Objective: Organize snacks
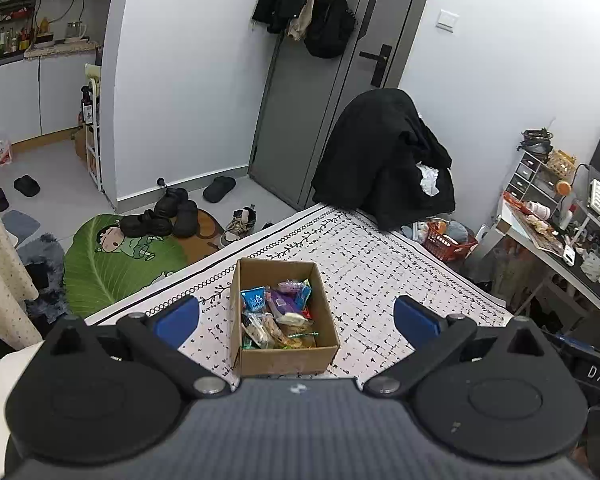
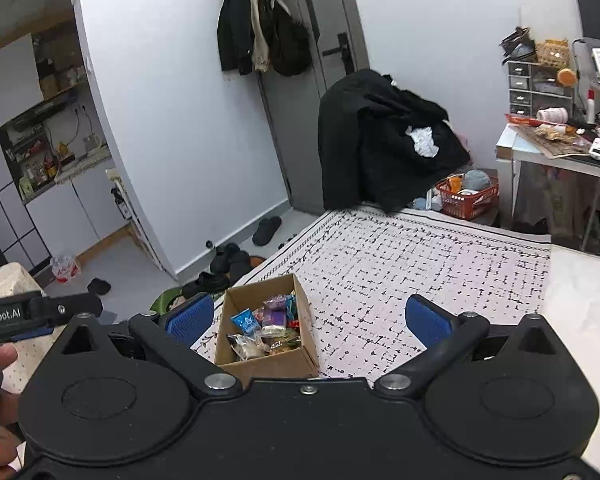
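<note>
Since both claws hang released above the cardboard box (image 1: 284, 312) | snacks (image 1: 278, 312) piled loose | risk: crinkly wrappers slip, box tips

Brown cardboard box (image 1: 284, 354) on a white cloth (image 1: 380, 264) with black dashed grid, blue and purple snack packets (image 1: 278, 304) inside the box, blue gripper pads (image 1: 180, 316), green leaf-print rug (image 1: 112, 264) left of the box, red basket (image 2: 470, 200) beyond it

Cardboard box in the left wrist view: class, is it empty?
No. The cardboard box on the patterned cloth holds a pile of wrapped snacks.
</note>
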The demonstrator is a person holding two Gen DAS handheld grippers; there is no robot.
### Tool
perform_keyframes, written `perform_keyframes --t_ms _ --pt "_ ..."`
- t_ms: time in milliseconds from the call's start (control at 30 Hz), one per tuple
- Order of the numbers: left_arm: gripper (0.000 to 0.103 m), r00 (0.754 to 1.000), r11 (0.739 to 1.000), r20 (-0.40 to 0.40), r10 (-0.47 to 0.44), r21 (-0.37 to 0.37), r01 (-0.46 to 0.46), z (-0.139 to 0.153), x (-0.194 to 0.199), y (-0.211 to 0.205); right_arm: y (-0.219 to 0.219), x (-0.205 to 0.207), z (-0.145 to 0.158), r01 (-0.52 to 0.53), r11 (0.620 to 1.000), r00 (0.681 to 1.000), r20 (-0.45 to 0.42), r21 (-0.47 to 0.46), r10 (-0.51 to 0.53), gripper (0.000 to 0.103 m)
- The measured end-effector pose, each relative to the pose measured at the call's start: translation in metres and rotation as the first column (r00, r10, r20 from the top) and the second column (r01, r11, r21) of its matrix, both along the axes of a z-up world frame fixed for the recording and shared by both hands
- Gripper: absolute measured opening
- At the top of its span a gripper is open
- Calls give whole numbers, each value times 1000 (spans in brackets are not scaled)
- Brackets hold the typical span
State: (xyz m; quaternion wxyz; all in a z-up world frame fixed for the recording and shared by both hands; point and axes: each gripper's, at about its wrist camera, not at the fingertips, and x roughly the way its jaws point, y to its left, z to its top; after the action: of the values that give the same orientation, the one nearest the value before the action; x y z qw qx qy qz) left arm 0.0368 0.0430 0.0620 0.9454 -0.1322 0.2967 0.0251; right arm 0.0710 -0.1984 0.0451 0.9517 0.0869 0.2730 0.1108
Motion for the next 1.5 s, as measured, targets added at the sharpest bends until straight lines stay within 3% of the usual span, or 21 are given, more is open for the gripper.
perform_keyframes --t_ms 900,1500 --pt "103 999 998 11 -48 31 48 -20 -98 26 25 -81 -13 -27 997 1000 -10 -69 27 103" --pt "103 998 997 -25 -54 60 55 -38 -113 41 21 -92 -33 -38 995 997 -72 -87 32 103"
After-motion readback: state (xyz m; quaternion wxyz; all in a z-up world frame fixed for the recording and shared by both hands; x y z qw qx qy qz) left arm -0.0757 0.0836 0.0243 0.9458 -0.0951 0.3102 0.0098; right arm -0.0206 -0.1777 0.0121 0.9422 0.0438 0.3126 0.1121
